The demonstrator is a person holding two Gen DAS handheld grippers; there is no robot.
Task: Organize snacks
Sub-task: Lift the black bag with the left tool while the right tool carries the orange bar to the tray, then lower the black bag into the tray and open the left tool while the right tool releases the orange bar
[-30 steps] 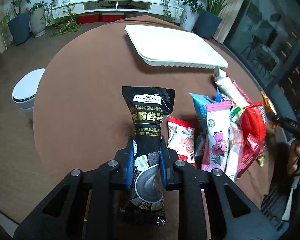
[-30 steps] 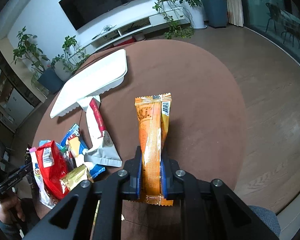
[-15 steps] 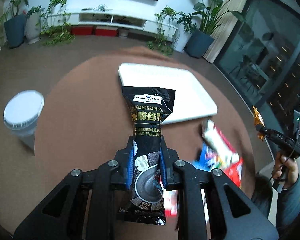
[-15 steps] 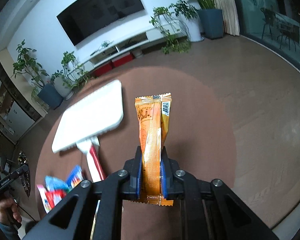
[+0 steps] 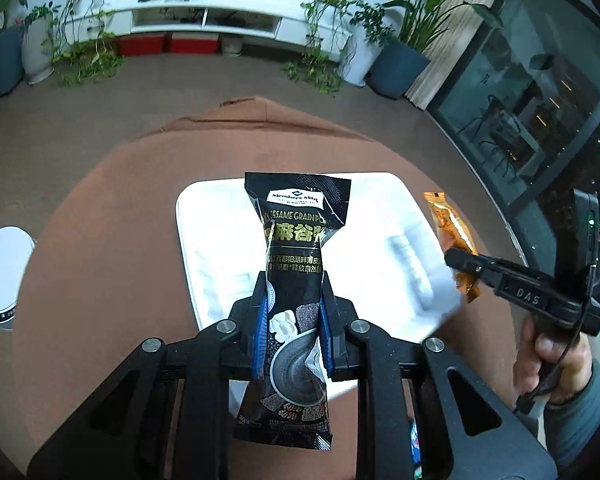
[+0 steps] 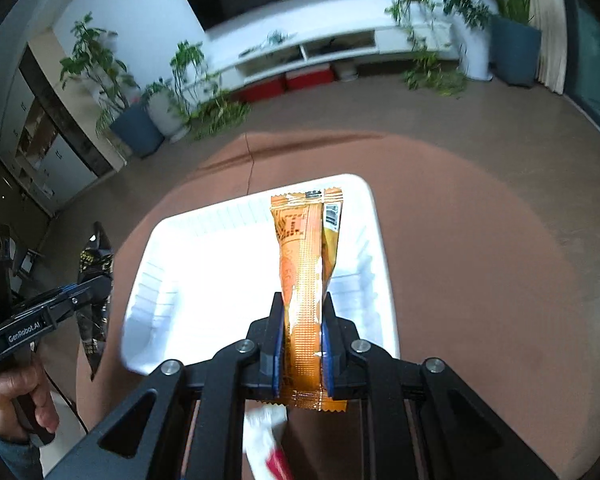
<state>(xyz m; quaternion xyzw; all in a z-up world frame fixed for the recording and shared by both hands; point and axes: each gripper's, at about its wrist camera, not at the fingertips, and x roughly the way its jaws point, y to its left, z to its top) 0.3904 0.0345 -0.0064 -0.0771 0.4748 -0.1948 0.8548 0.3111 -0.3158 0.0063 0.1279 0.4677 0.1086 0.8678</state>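
My left gripper (image 5: pixel 294 308) is shut on a black sesame grain powder packet (image 5: pixel 296 240), held upright over the near part of the white tray (image 5: pixel 220 240). My right gripper (image 6: pixel 302 320) is shut on an orange snack packet (image 6: pixel 304 260), hanging above the right half of the white tray (image 6: pixel 204 280). The left wrist view catches the right gripper (image 5: pixel 460 262) with its orange packet (image 5: pixel 446 220) at the tray's right edge. In the right wrist view the left gripper (image 6: pixel 96 286) and its black packet (image 6: pixel 94 256) show at the tray's left side.
The tray lies on a round brown table (image 5: pixel 112 216). A white bin (image 5: pixel 4 276) stands on the floor to the left. A red-and-white packet (image 6: pixel 268 440) lies under the right gripper. Plants and a white TV cabinet (image 5: pixel 204 20) line the far wall.
Both grippers have moved away from the snack pile and forward to the white tray, each still carrying its packet. The pile has dropped out of both views.
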